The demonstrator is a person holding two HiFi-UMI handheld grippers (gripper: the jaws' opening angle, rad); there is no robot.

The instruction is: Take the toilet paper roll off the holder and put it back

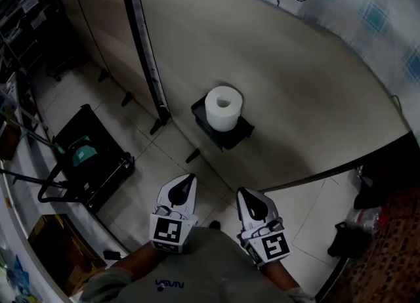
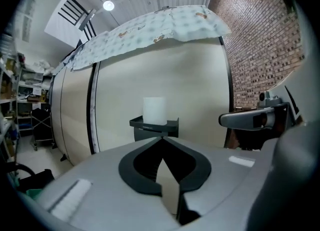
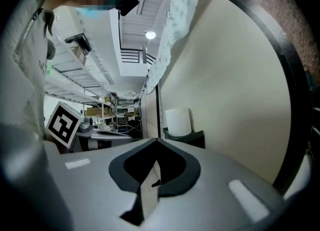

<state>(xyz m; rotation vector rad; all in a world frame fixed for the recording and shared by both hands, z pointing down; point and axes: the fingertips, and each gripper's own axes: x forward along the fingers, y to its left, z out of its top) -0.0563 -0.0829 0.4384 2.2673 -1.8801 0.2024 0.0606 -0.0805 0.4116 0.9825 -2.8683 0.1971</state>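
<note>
left gripper [image 1: 189,180]: jaws together, empty, well apart from the paper roll [image 1: 224,107]
right gripper [image 1: 241,194]: jaws together, empty, also apart from it
paper roll: upright on the black holder [image 1: 232,135]

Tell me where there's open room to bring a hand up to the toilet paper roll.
Open: the tiled floor before the holder, and the air around the roll. Crowded: black cart at left, dark bags at right.

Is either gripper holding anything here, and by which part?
Nothing is held. The left gripper and the right gripper are both shut and empty; the toilet paper roll stands on its holder, apart from both.
</note>
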